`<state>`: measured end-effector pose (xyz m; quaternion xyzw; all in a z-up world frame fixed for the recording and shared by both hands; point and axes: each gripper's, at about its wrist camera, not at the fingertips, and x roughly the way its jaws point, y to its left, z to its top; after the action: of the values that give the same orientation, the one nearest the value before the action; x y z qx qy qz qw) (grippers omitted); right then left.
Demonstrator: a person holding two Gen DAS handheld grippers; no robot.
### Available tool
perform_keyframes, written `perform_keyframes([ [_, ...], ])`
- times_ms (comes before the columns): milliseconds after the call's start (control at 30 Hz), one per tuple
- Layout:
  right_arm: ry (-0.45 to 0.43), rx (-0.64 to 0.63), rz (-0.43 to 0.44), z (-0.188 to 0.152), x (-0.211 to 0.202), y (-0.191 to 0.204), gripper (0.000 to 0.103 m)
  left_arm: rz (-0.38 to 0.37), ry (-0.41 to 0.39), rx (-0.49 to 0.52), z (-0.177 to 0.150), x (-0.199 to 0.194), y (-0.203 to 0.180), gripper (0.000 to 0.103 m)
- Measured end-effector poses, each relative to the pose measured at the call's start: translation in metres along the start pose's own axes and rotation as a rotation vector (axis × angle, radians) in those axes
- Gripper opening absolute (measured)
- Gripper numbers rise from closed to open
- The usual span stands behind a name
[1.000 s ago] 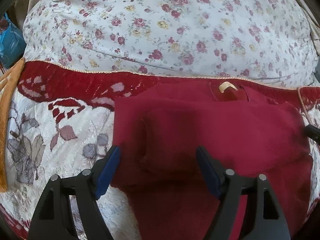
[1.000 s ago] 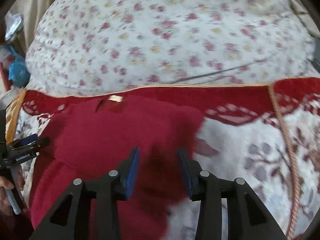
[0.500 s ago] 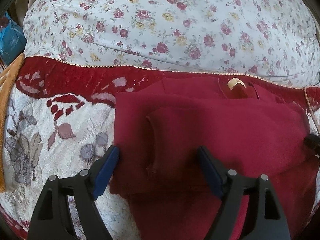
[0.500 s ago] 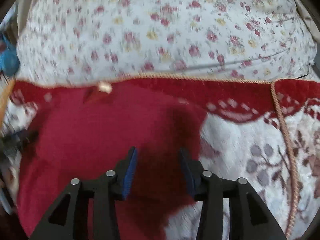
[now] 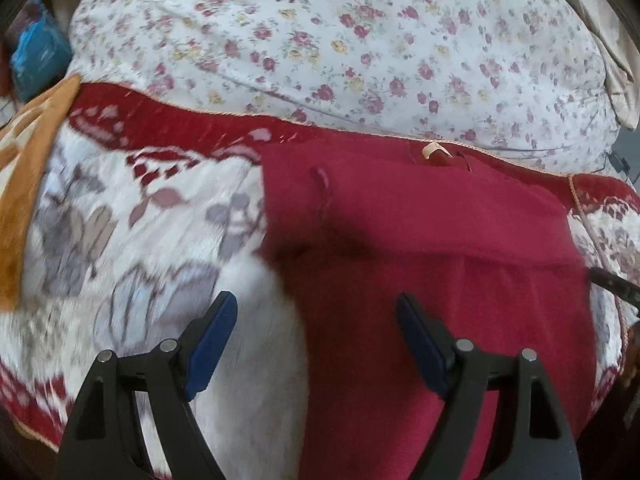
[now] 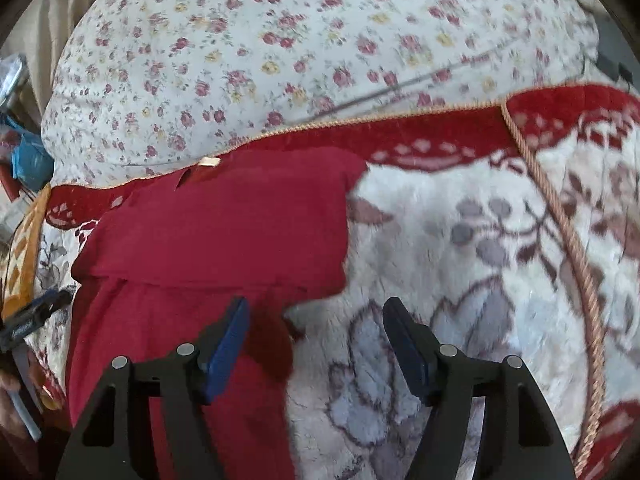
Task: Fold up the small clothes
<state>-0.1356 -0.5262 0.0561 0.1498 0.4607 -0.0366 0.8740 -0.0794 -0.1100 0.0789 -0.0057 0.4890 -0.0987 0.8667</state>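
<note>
A dark red garment [image 5: 432, 248] lies flat on a white and red flowered blanket [image 5: 132, 248], with both sleeves folded across its chest and a cream neck label [image 5: 431, 148] at the far end. My left gripper [image 5: 316, 320] is open and empty, above the garment's left edge. In the right wrist view the same garment [image 6: 224, 232] lies left of centre. My right gripper [image 6: 316, 324] is open and empty, above the garment's right edge where it meets the blanket [image 6: 460, 240]. The left gripper also shows at that view's left edge [image 6: 36, 312].
A large rose-print pillow [image 5: 340, 40] fills the back behind the blanket. An orange patterned cloth [image 5: 28, 184] lies at the far left. A blue bag [image 5: 36, 60] sits beyond it. A corded blanket hem [image 6: 568, 232] runs down the right side.
Both grippers have pulled back toward me and outward, the left to the garment's left edge and the right to its right edge. The right gripper's jaws have opened wider. The garment has not moved.
</note>
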Motion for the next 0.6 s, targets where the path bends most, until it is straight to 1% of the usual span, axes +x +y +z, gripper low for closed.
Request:
perform_keyframes([
  [100, -0.001, 0.013, 0.054, 0.004, 0.021, 0.003, 0.073, -0.02, 0.016, -0.052, -0.021, -0.009, 0.005, 0.081],
  [133, 0.018, 0.027, 0.077, 0.005, 0.031, 0.002, 0.051, -0.024, 0.022, -0.063, -0.029, -0.012, 0.007, 0.081],
  [167, 0.016, 0.003, 0.026, 0.006, 0.036, 0.003, 0.043, -0.019, 0.028, -0.07, -0.036, -0.015, 0.009, 0.081],
  [200, 0.007, -0.021, -0.002, 0.006, 0.035, 0.004, 0.034, -0.013, 0.03, -0.076, -0.043, -0.018, 0.011, 0.081],
  [233, 0.007, -0.014, 0.006, 0.005, 0.033, 0.004, 0.031, -0.008, 0.03, -0.084, -0.049, -0.02, 0.013, 0.081],
  [300, 0.015, 0.007, 0.008, 0.003, 0.031, 0.002, 0.03, -0.006, 0.033, -0.106, -0.064, -0.024, 0.019, 0.081],
  [367, 0.031, 0.018, 0.006, -0.002, 0.024, 0.004, 0.03, -0.006, 0.055, -0.121, -0.073, -0.022, 0.025, 0.081],
  [400, 0.039, 0.022, 0.023, -0.004, 0.017, 0.006, 0.032, -0.004, 0.063, -0.127, -0.075, -0.021, 0.026, 0.081],
  [467, 0.056, 0.014, 0.093, -0.013, -0.001, 0.012, 0.05, -0.003, 0.059, -0.137, -0.079, -0.024, 0.029, 0.081],
  [500, 0.069, 0.0, 0.138, -0.021, -0.01, 0.017, 0.067, -0.003, 0.05, -0.138, -0.079, -0.026, 0.029, 0.081],
  [533, 0.08, -0.011, 0.158, -0.028, -0.015, 0.02, 0.073, -0.004, 0.04, -0.137, -0.079, -0.028, 0.029, 0.081],
  [600, 0.103, -0.052, 0.17, -0.043, -0.018, 0.032, 0.073, -0.01, 0.029, -0.138, -0.078, -0.03, 0.028, 0.081],
])
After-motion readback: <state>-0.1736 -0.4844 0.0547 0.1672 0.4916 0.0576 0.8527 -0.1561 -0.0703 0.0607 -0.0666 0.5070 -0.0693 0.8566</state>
